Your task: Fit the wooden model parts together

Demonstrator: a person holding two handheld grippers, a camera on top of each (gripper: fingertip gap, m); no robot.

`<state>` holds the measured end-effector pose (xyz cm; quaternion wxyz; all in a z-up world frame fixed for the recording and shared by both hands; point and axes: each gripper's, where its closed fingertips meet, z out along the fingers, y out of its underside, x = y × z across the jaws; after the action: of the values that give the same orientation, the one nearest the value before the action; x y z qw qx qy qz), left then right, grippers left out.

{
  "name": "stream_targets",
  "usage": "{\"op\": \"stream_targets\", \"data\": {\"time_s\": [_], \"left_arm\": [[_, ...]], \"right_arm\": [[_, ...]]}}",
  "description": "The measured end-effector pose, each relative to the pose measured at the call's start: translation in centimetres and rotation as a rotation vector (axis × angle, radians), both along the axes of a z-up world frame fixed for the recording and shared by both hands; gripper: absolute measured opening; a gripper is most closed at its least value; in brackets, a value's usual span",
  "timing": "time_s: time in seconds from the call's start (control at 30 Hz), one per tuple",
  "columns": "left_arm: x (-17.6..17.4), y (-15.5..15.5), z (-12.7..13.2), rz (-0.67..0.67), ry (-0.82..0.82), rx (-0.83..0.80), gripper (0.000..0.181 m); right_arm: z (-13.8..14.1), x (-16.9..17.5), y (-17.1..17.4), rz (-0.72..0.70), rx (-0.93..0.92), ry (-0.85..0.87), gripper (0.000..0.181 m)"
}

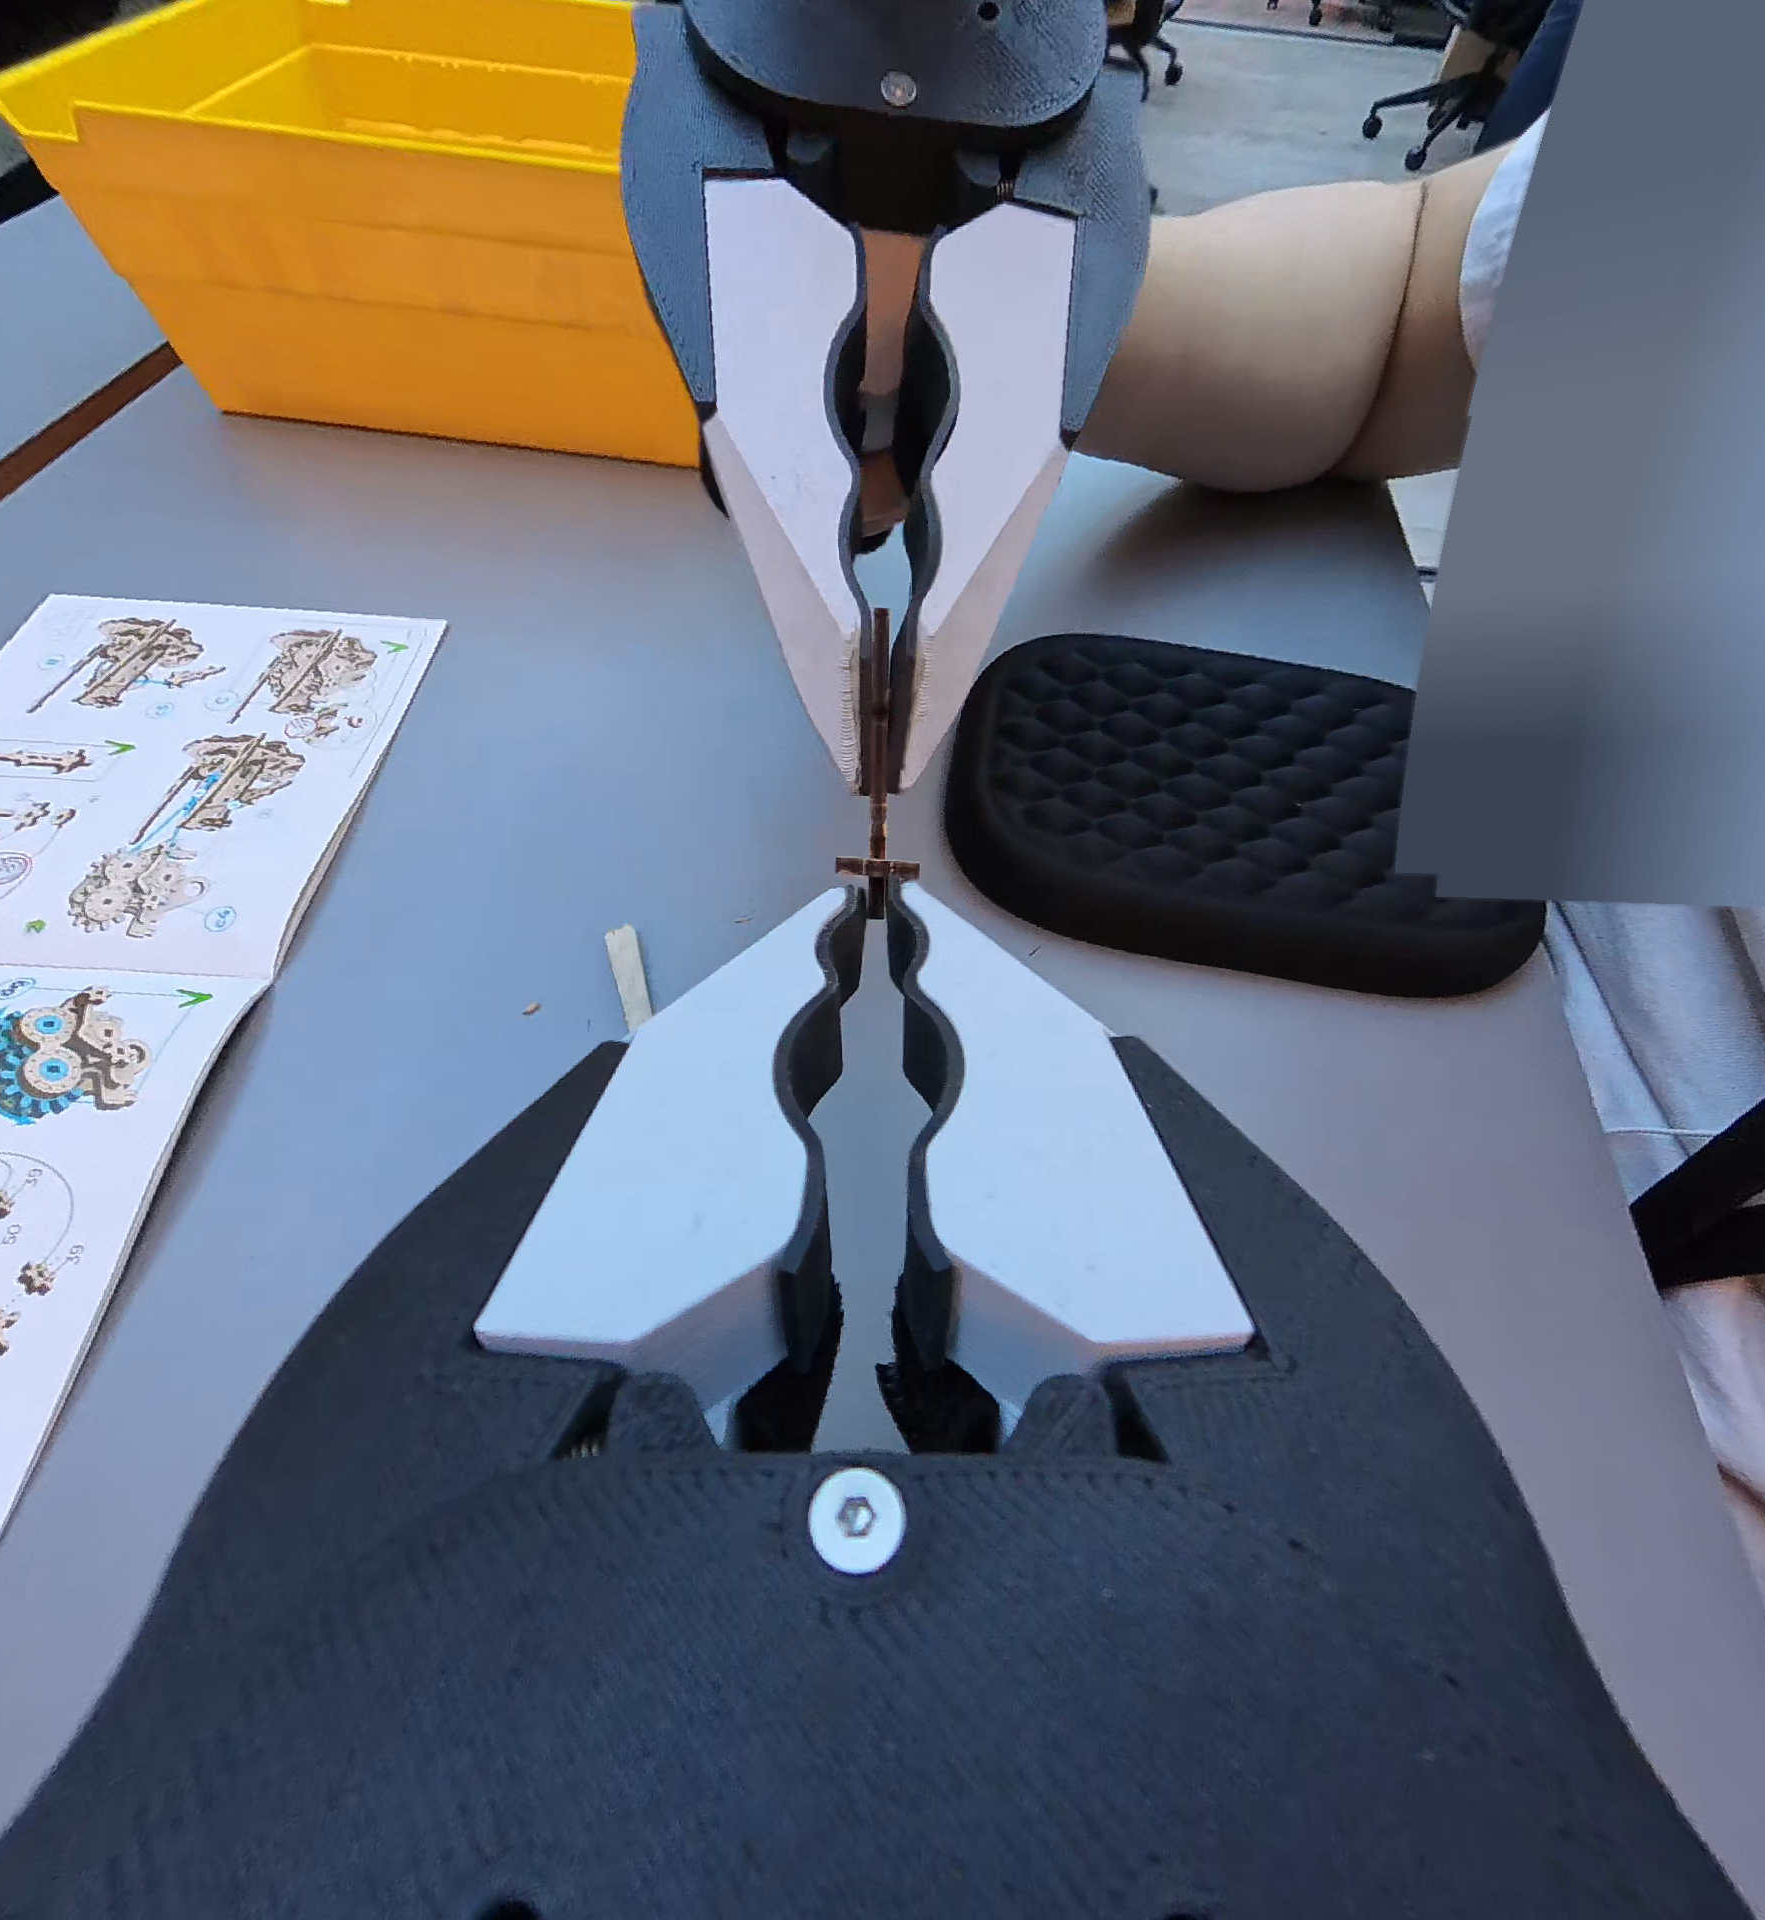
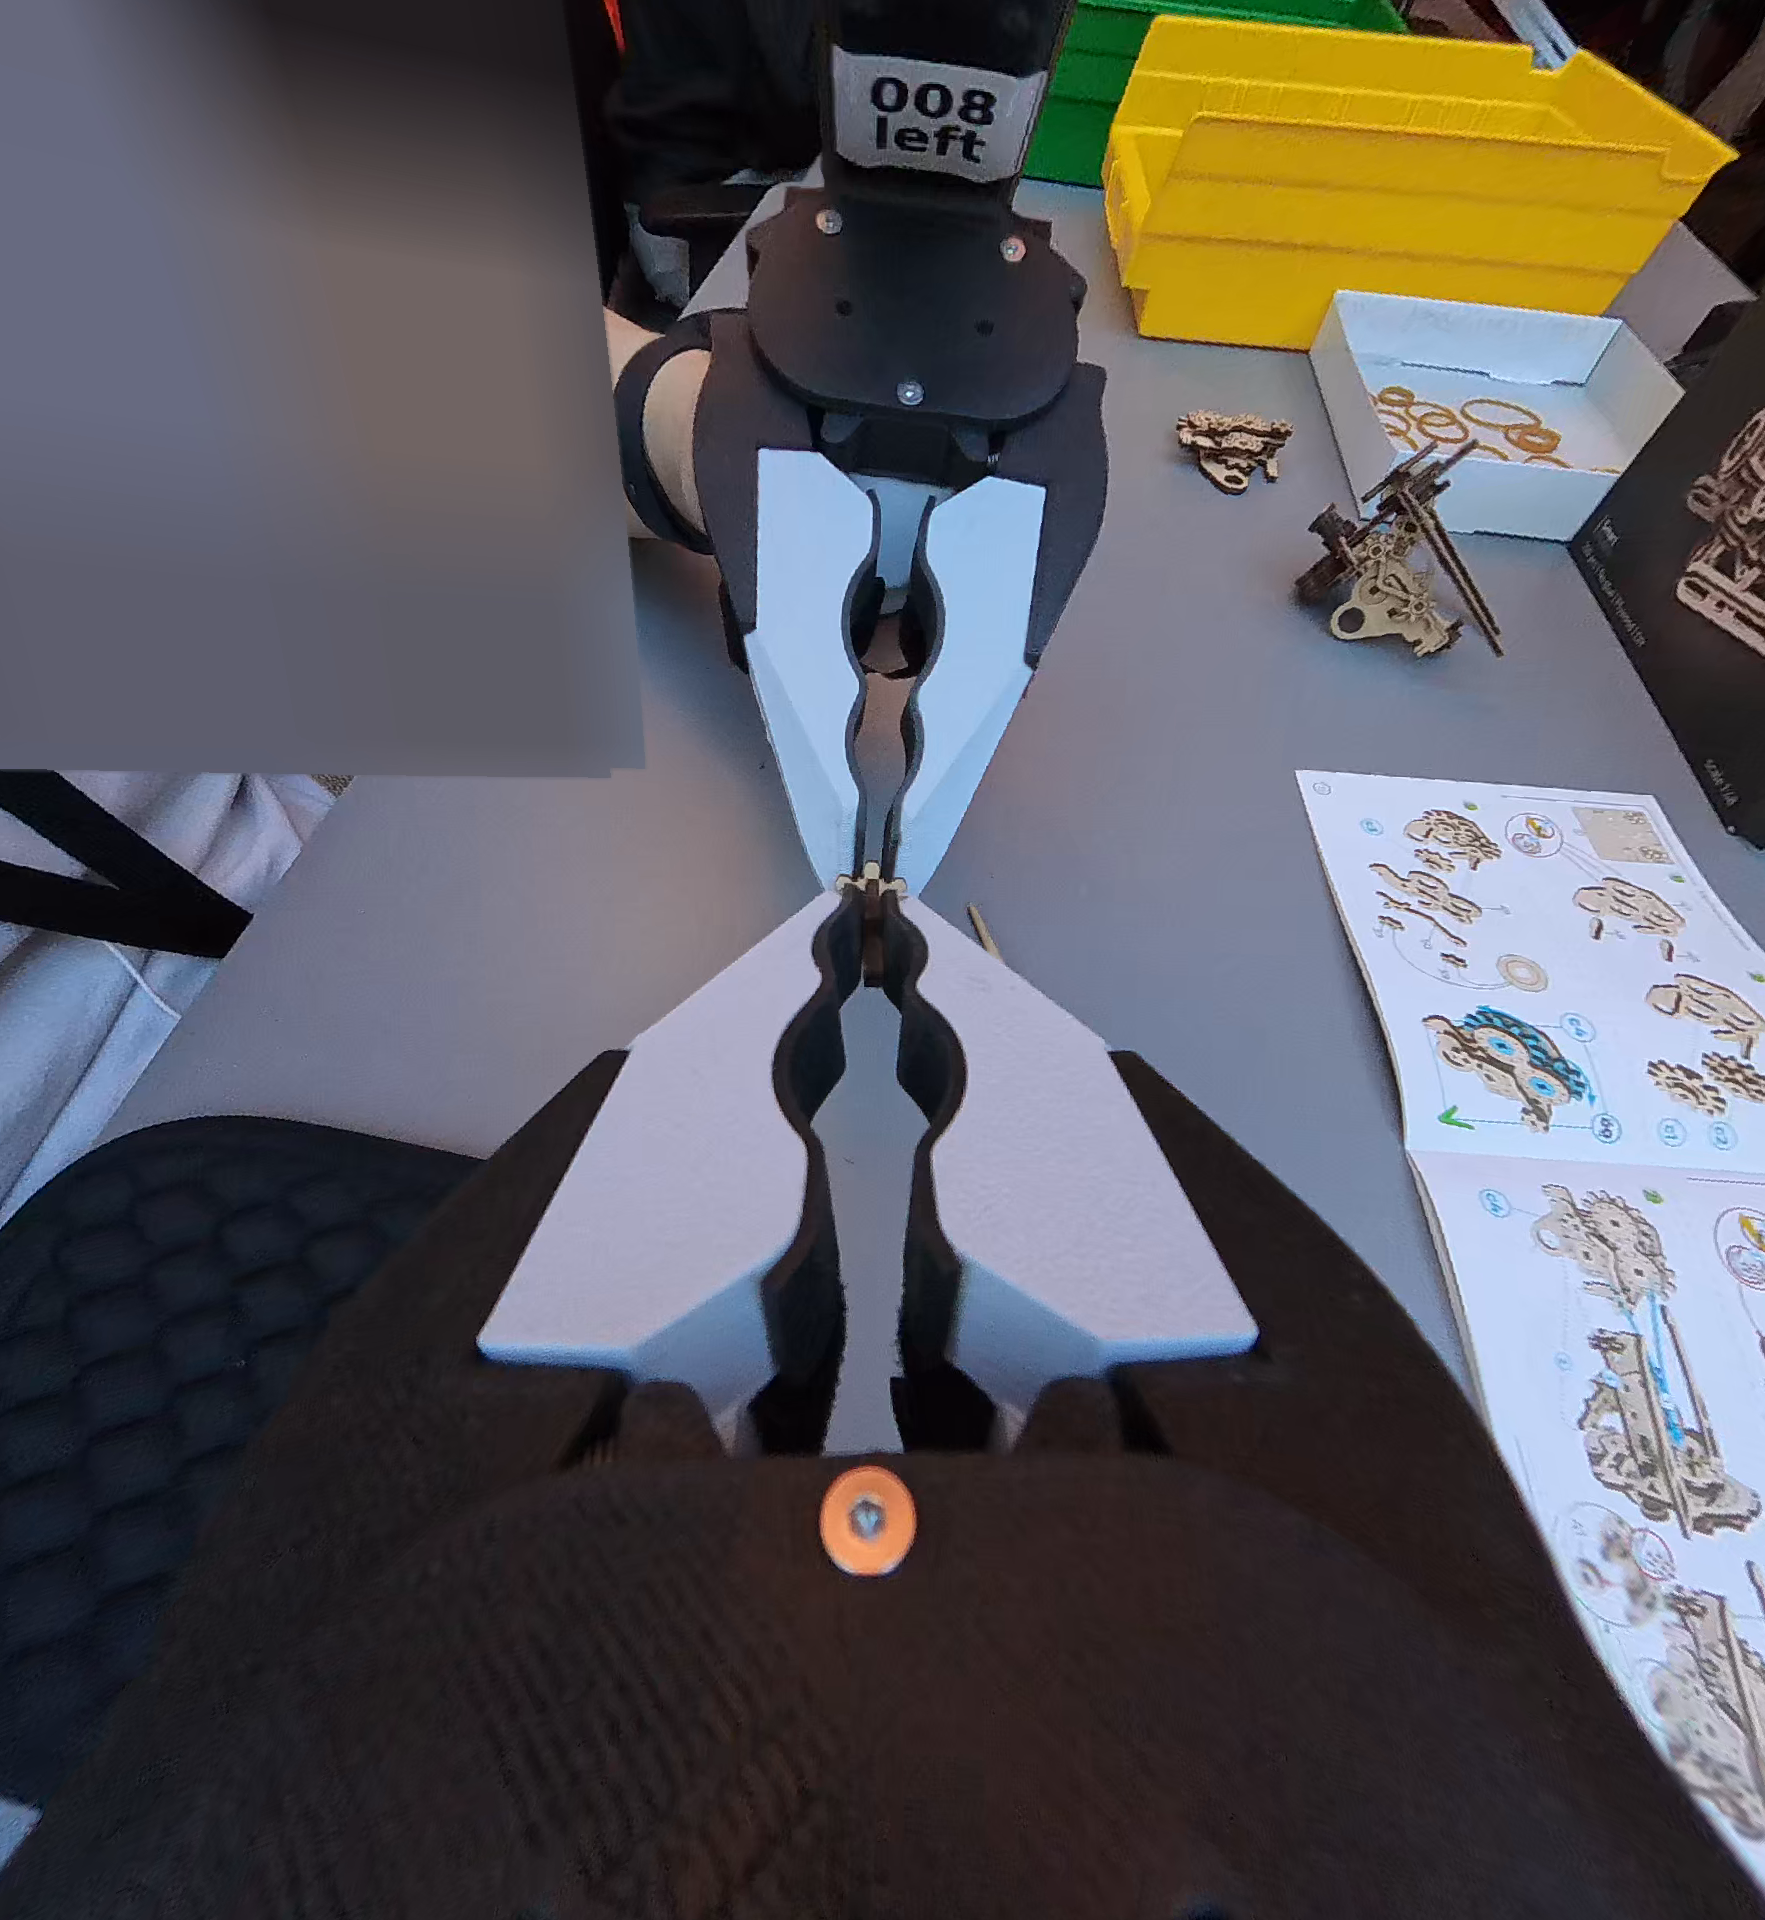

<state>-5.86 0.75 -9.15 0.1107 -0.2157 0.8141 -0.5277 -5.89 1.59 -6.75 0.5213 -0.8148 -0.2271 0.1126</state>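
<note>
Both grippers, left gripper and right gripper, pinch tiny wooden parts, their joint hard to discern.

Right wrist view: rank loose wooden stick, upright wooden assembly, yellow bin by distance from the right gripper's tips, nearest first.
1. Loose wooden stick: on the table just right of the right gripper tips.
2. Upright wooden assembly: farther back on the right, in front of the white box.
3. Yellow bin: farthest, back right.
</note>
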Motion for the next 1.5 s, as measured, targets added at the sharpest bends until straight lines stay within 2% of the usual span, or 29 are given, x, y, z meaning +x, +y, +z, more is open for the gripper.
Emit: {"op": "stream_targets", "data": {"time_s": [0.23, 0.33, 0.53, 0.77, 0.87, 0.93, 1.0, 1.03, 1.1, 1.17, 1.27, 1.33, 1.43, 1.5], "left_arm": [[-0.1, 0.1, 2.3, 0.004, -0.037, -0.029, 0.013], [-0.2, 0.2, 3.4, 0.005, -0.07, -0.048, 0.013], [-0.8, -0.1, 3.7, -0.027, -0.101, -0.015, 0.0], [-1.2, 0.0, 5.2, -0.022, -0.134, -0.044, 0.0], [-1.2, 0.2, 4.9, -0.022, -0.15, 0.021, 0.003], [-1.5, 0.0, 5.4, -0.031, -0.167, 0.0, 0.001], [-1.4, 0.4, 4.7, -0.027, -0.15, 0.05, 0.001], [-1.3, 0.4, 5.0, -0.015, -0.166, 0.031, 0.003], [-1.7, 0.1, 5.8, -0.029, -0.161, -0.028, 0.001], [-1.7, 0.4, 5.5, -0.03, -0.151, 0.005, 0.001], [-2.0, 0.0, 6.7, -0.046, -0.159, -0.056, 0.0], [-2.0, 0.2, 6.7, -0.065, -0.155, -0.004, 0.0], [-1.9, -0.2, 8.5, -0.072, -0.185, -0.045, 0.0], [-1.4, -0.4, 9.6, -0.069, -0.202, -0.045, 0.0]], "right_arm": [[4.0, 0.0, -0.7, 0.0, 0.029, -0.083, 0.0], [3.6, -0.4, -0.5, 0.007, 0.004, -0.099, 0.0], [3.8, -1.0, 0.2, 0.005, 0.012, -0.057, 0.0], [5.0, -1.4, 0.2, 0.019, 0.018, -0.09, 0.0], [4.9, -1.3, 0.2, 0.016, 0.003, -0.141, 0.0], [5.3, -1.9, 0.5, 0.022, 0.022, -0.099, 0.0], [4.5, -1.4, 0.4, 0.007, -0.01, -0.152, 0.0], [5.0, -1.4, 0.3, 0.005, 0.014, -0.153, 0.0], [5.5, -1.9, 0.4, 0.011, 0.032, -0.083, 0.0], [5.2, -1.8, 0.4, 0.01, 0.025, -0.098, 0.0], [6.4, -2.3, 0.3, 0.021, 0.064, -0.096, 0.0], [6.5, -2.2, 0.4, 0.017, 0.054, -0.076, 0.0], [8.6, -1.9, 0.0, 0.022, 0.091, 0.01, 0.0], [9.5, -1.4, -0.3, -0.004, 0.113, 0.009, 0.0]]}}
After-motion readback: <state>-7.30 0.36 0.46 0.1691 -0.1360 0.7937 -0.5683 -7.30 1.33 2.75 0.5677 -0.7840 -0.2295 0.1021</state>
